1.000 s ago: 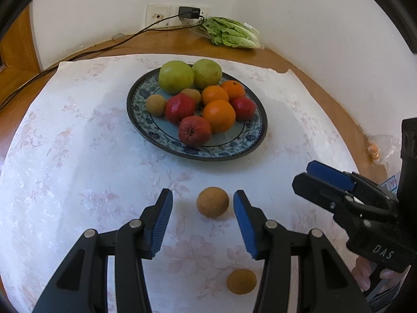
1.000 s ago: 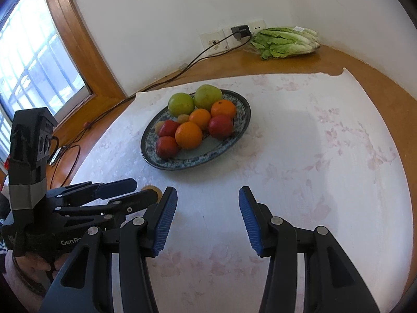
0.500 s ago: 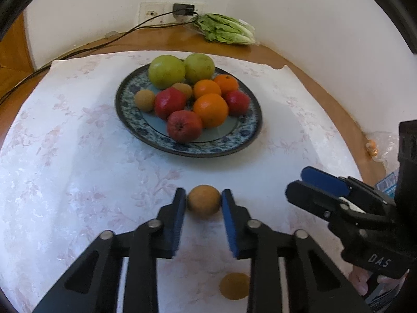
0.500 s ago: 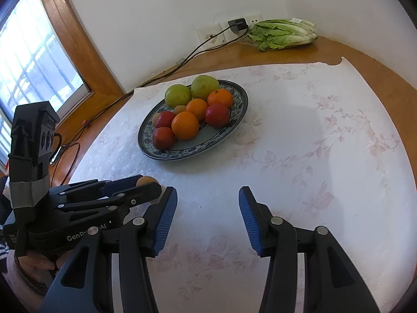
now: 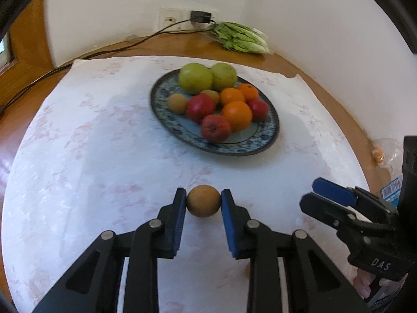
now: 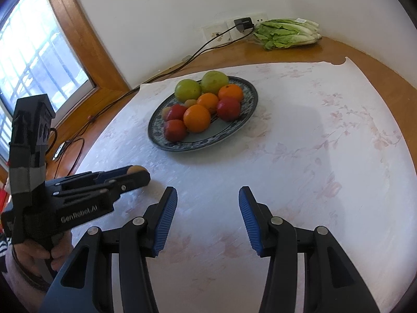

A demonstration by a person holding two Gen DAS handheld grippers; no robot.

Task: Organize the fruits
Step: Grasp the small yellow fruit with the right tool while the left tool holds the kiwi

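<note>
My left gripper (image 5: 203, 200) is shut on a small round brown fruit (image 5: 203, 201), low over the flowered tablecloth (image 5: 104, 156). Whether the fruit still touches the cloth I cannot tell. Beyond it, a blue-patterned plate (image 5: 263, 149) holds two green fruits, oranges, red fruits and two small brown ones. A second brown fruit (image 5: 246, 270) peeks out behind my left gripper's right finger. My right gripper (image 6: 208, 210) stands open over bare cloth with nothing between its pads. From the right wrist, the left gripper (image 6: 135, 176) is at the left, the brown fruit (image 6: 137, 168) showing at its tip, and the plate (image 6: 198, 144) ahead.
A head of lettuce (image 5: 241, 38) lies at the back by a wall socket with a charger (image 5: 199, 17), whose cable runs left along the wooden table. A plastic bag (image 5: 389, 151) sits at the right edge. A window (image 6: 31, 60) is on the left.
The left jaws, open around the brown fruit a second ago, have shut on it. The left view has swung so the plate sits further right. The right gripper has stayed put.
</note>
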